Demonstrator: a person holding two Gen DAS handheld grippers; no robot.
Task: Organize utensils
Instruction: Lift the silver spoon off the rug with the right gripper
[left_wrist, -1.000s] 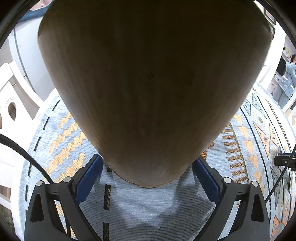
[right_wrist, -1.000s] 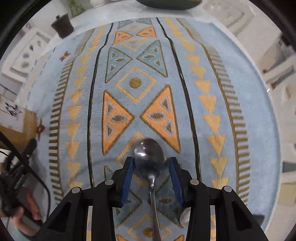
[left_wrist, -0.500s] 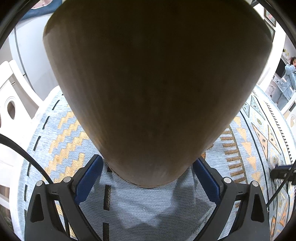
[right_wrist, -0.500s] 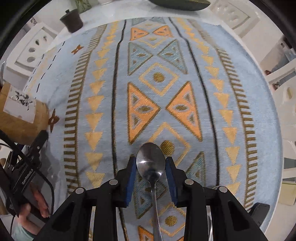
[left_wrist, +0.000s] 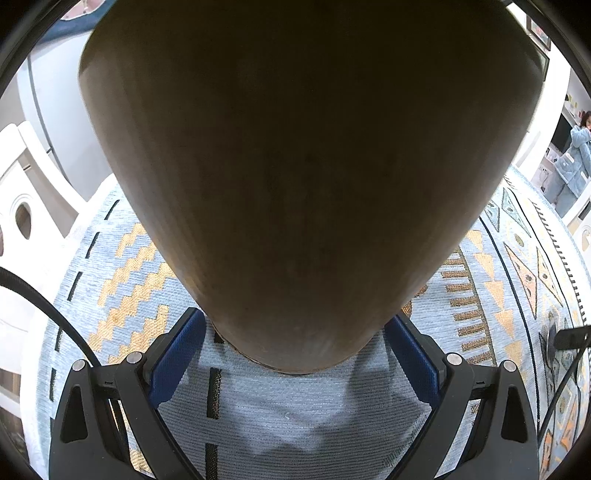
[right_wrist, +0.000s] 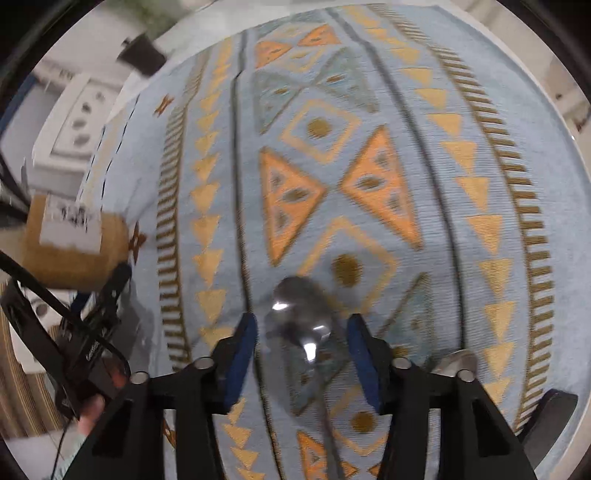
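Gripping a big brown wooden holder (left_wrist: 306, 177), the left gripper (left_wrist: 299, 358) has both blue pads pressed on the holder's sides, lower centre of the left wrist view. The holder fills most of that frame, tapering down toward the pads, w/ its base on the light blue patterned tablecloth (left_wrist: 295, 417). A black cable (left_wrist: 37, 299) curves in at the left edge. A person in pale blue clothing (left_wrist: 576, 166) stands far off at the right edge.

In the right wrist view, blurred, the right gripper (right_wrist: 301, 354) sits lower centre; its jaws have just been opening. A metal spoon (right_wrist: 299, 317) lies between the blue pads, bowl toward the frame's centre, handle running down btwn the fingers. Gaps show on both sides of the bowl, so the spoon looks let go, not pinched. It is over the orange-and-blue triangle pattern of the cloth; whether it rests on the fabric can't be told thru the blur.

At mid-left of this view the same holder appears w/ a white label, & the left gripper is below it w/ a hand (right_wrist: 92, 410) on its handle. Another shiny metal piece (right_wrist: 454, 362) peeks out behind the right finger, lower right.
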